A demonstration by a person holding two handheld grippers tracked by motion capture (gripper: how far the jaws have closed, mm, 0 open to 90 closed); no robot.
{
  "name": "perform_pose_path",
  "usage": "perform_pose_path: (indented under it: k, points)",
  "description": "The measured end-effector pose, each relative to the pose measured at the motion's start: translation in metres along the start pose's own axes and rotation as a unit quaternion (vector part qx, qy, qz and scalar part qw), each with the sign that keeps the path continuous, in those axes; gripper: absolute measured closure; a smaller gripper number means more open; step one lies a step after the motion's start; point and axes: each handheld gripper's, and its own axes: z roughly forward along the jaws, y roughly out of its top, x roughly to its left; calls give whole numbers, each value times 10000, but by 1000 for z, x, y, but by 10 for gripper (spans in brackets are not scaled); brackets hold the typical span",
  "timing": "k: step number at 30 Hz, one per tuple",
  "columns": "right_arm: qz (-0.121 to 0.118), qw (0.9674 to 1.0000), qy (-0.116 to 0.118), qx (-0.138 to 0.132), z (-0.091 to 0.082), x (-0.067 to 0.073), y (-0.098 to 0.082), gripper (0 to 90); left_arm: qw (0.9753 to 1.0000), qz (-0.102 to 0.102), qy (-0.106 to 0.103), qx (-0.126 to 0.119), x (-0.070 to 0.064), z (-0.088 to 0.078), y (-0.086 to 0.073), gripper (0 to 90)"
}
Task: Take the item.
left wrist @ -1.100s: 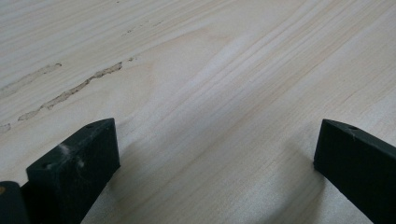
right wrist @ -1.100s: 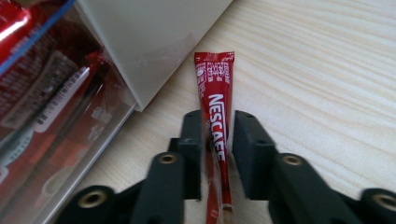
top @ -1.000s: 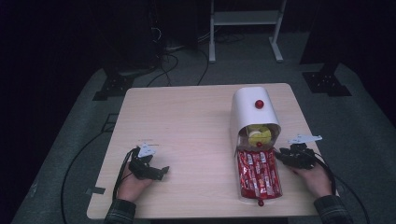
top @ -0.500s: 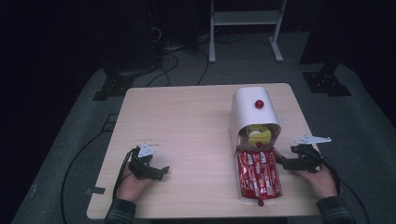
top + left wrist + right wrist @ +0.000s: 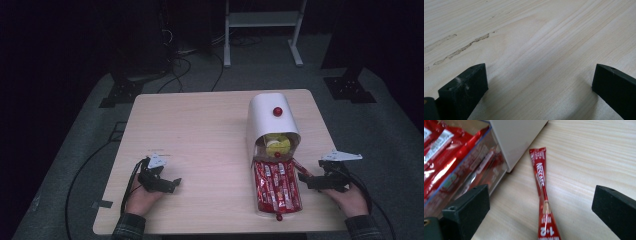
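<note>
right hand-held gripper (image 5: 541, 212) gaping wide over loose nescafe stick (image 5: 542, 195) by drawer (image 5: 277, 187), not gripping yet; left hand-held gripper (image 5: 536, 92) gaping, idling on worktop (image 5: 200, 140).

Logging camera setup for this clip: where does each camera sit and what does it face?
High view: above the person's side, looking down on the table; both hands, left gripper, right gripper.
Left gripper view: between open jaws, bare wood.
Right gripper view: between open jaws, Nescafe stick beside clear drawer.
Shared: the drawer of red sticks.

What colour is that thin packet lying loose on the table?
Red with white lettering; the packet shows best in the right gripper view.
</note>
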Motion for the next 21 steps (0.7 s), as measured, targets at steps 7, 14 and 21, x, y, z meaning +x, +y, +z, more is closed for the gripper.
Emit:
perform_pose_path:
  k: [7,14,21]
  points:
    - [-25,10000,-31,30,-8,1,-11,11,10000,0,1,0,0,0,0,0]
    - [-99,9996,-166,184,-13,3,-25,11,10000,-1,0,0,0,0,0,0]
    - [-102,9988,-292,386,-13,0,-35,11,10000,-1,0,1,0,0,0,0]
